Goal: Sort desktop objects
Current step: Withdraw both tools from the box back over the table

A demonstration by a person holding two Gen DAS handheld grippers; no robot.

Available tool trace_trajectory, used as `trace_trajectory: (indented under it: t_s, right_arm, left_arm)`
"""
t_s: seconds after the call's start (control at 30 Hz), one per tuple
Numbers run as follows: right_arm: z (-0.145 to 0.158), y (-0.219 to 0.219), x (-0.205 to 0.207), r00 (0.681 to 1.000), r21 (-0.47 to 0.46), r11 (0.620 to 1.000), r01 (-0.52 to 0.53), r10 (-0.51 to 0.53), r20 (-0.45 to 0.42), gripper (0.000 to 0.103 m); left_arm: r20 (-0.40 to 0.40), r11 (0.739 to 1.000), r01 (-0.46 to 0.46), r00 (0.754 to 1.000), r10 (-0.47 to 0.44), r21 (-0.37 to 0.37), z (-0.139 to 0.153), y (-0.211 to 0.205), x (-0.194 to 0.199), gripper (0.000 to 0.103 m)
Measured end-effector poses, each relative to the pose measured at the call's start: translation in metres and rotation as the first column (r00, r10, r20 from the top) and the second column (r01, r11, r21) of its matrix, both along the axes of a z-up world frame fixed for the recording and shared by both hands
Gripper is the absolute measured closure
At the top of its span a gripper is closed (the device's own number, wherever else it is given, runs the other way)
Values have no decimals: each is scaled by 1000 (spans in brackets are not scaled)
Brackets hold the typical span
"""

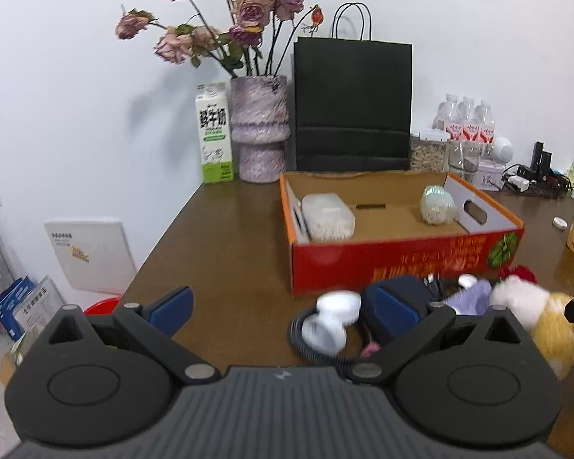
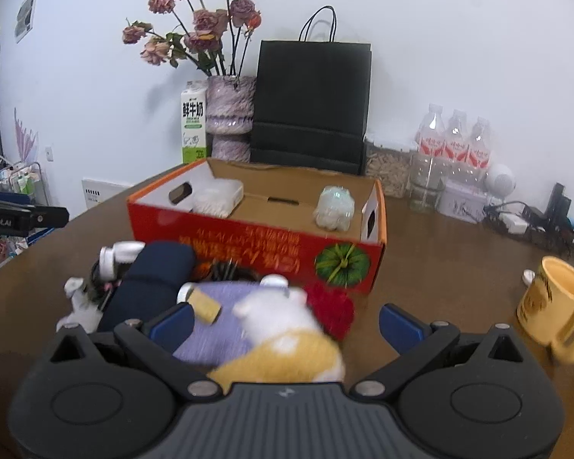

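Right gripper (image 2: 287, 323), jaws wide and empty, is nearer: plush toy (image 2: 283, 340) lies between them, long axis toward 11 o'clock. Left gripper (image 1: 283, 306) likewise wide, empty.

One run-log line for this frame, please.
left claw open, empty | right claw open over plush toy | red box holds two items

Milk carton (image 2: 193, 126) reads "鲜牛奶".
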State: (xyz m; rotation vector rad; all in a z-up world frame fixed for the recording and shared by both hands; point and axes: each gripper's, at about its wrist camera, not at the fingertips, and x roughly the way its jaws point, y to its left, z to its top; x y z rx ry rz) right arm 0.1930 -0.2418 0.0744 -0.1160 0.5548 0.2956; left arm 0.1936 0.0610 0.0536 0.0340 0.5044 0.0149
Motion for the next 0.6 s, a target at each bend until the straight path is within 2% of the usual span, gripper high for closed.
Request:
trace_trajectory:
  t_s: [0.23,0.43,0.6]
  right_arm:
    - [-20,-3,-28,999,34,998,46,-45,-29,0]
    - [-30,0,-48,998,39,997,62,-60,-36,0]
    - [-34,11,-60,998,27,999,45,-44,-37,0]
  left_arm:
    - [-40,999,-17,999,15,-51,-22,0,-35,0]
    - [-83,996,6,996,-14,-93,-37,-14,-52,0]
    - [-84,997,46,995,-52,-68,-40,-31,-61,0]
